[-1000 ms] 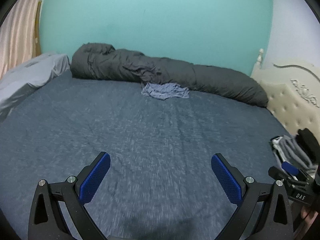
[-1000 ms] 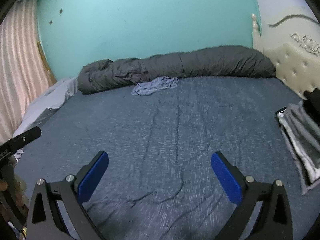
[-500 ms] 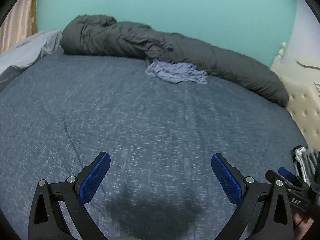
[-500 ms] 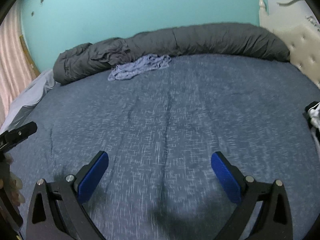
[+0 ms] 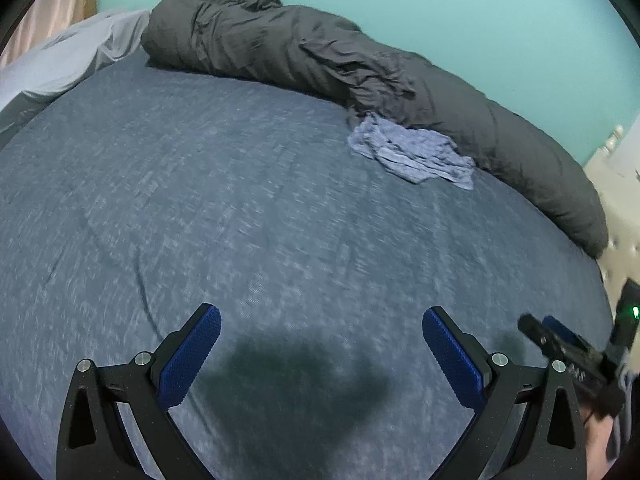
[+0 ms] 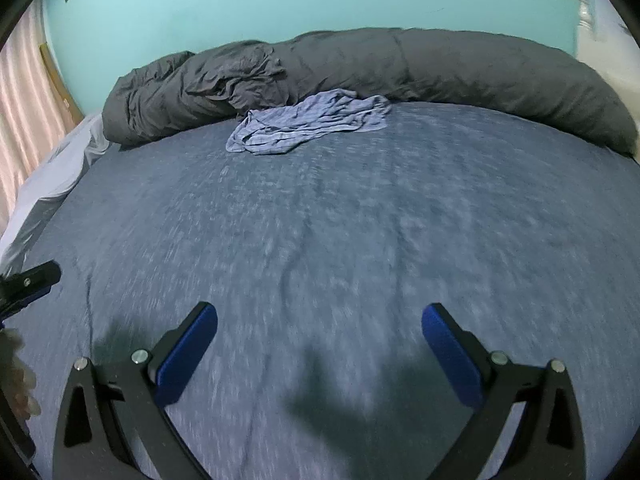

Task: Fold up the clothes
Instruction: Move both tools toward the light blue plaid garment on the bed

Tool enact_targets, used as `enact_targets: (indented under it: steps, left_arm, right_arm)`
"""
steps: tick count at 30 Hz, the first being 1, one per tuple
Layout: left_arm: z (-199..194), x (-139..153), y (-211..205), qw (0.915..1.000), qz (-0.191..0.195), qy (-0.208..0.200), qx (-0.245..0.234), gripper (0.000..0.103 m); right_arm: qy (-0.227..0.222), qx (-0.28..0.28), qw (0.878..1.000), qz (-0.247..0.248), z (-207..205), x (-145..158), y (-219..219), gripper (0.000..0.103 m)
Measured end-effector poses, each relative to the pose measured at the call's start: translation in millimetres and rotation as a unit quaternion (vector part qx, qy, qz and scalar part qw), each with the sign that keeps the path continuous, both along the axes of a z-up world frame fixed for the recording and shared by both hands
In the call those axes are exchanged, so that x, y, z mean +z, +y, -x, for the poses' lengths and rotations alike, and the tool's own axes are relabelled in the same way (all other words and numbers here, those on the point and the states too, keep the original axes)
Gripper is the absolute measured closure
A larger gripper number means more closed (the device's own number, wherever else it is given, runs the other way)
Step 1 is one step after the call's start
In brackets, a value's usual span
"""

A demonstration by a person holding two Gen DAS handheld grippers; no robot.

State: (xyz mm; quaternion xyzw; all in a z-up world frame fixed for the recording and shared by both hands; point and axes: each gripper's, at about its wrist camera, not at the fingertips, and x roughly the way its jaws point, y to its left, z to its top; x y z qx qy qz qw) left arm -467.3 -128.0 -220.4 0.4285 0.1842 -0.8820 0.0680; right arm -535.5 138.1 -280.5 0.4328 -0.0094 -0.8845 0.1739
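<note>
A crumpled light-blue garment (image 5: 412,152) (image 6: 308,128) lies at the far side of the bed, against the rolled dark grey duvet (image 5: 360,64) (image 6: 360,76). My left gripper (image 5: 320,336) hangs open over the blue bedsheet (image 5: 224,208), well short of the garment, with nothing between its blue pads. My right gripper (image 6: 320,332) is open too, empty, above the sheet (image 6: 360,220). The right gripper's tip (image 5: 560,344) shows at the right edge of the left wrist view. The left gripper's tip (image 6: 28,284) shows at the left edge of the right wrist view.
A teal wall (image 6: 280,0) backs the bed. A pale grey pillow (image 5: 68,60) lies at the far left, with a pink curtain (image 6: 28,92) beyond it. A cream headboard (image 5: 616,172) stands at the right. Gripper shadows fall on the sheet close in front.
Both grippers have moved forward over the bed toward the light-blue garment, which looks larger now. The folded grey clothes seen at the right a second ago have left both views.
</note>
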Motion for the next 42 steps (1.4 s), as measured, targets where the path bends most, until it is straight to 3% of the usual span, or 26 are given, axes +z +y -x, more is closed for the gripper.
enact_targets:
  steps: [11, 17, 22, 25, 27, 28, 29, 30, 32, 36, 42]
  left_arm:
    - [44.9, -49.1, -46.3, 0.9984, -0.027, -0.044, 0.023, 0.0]
    - [42.5, -76.5, -54.3, 0.9981, -0.025, -0.055, 0.011, 0.0]
    - [24.8, -94.0, -56.6, 0.9987, -0.015, -0.048, 0.001, 0.0]
    - [17.8, -108.0, -60.4, 0.998, -0.024, -0.058, 0.001, 0.0]
    - [12.6, -112.6, -62.3, 0.9979, -0.027, -0.059, 0.001, 0.0]
    - [10.1, -113.0, -62.6, 0.9981, -0.025, -0.057, 0.001, 0.0]
    - [7.8, -112.3, -62.2, 0.9982, -0.023, -0.055, -0.001, 0.0]
    - [5.6, -111.5, -61.7, 0.9984, -0.02, -0.053, -0.002, 0.0]
    - [0.5, -109.5, -62.1, 0.9984, -0.02, -0.052, 0.002, 0.0]
    - [-13.1, -103.5, -59.3, 0.9987, -0.022, -0.047, 0.004, 0.0]
    - [-46.2, -91.7, -43.5, 0.9994, -0.011, -0.033, -0.005, 0.0]
  right_arm:
    - [-0.042, 0.02, 0.999, 0.009, 149.3, -33.5, -70.9, 0.001]
    - [-0.061, 0.01, 0.998, 0.029, 227.4, -55.6, -95.3, 0.007]
    - [-0.077, -0.007, 0.996, 0.049, 267.4, -78.8, -119.3, 0.008]
    - [-0.071, -0.004, 0.996, 0.046, 276.0, -86.9, -131.0, 0.025]
    - [-0.06, 0.011, 0.997, 0.036, 277.0, -89.5, -138.8, 0.056]
    - [-0.054, 0.016, 0.998, 0.025, 277.4, -91.4, -142.3, 0.066]
    - [-0.049, 0.017, 0.998, 0.022, 277.0, -91.6, -142.8, 0.085]
    - [-0.044, 0.016, 0.999, 0.022, 276.5, -91.0, -142.0, 0.095]
    - [-0.027, 0.018, 0.999, 0.024, 270.4, -85.8, -138.6, 0.1]
    - [0.003, 0.03, 0.999, 0.03, 249.3, -73.5, -128.6, 0.101]
    - [0.011, 0.057, 0.996, 0.061, 180.3, -60.8, -100.1, 0.101]
